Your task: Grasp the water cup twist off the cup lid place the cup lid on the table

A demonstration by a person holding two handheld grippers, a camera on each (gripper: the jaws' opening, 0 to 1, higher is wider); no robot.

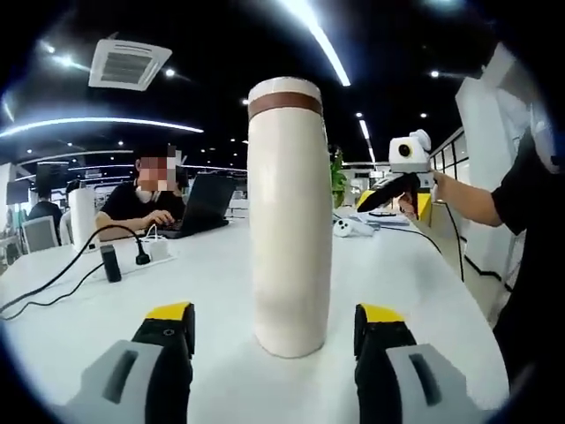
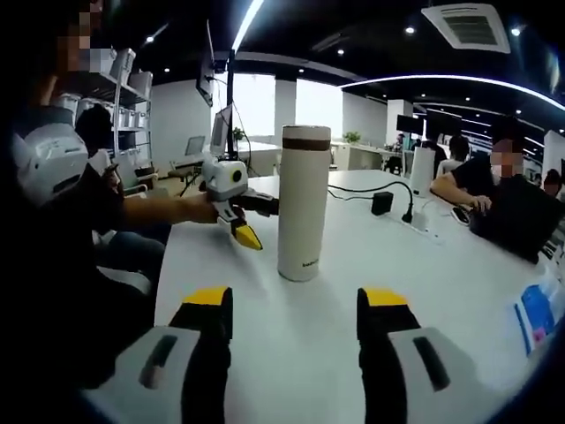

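Our left hand-held gripper (image 1: 274, 340) is spread wide and grasps nothing, its yellow-tipped jaws flanking the tall white water cup (image 1: 290, 221), which stands upright on the white table (image 1: 106, 327) without touching them. Its brown-banded cup lid (image 1: 284, 97) is on. Our right hand-held gripper (image 2: 294, 322) also gapes, the cup standing farther ahead.

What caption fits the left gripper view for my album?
Open left gripper faces a tall cream cylindrical water cup, brown-banded lid still on, standing on the white table.
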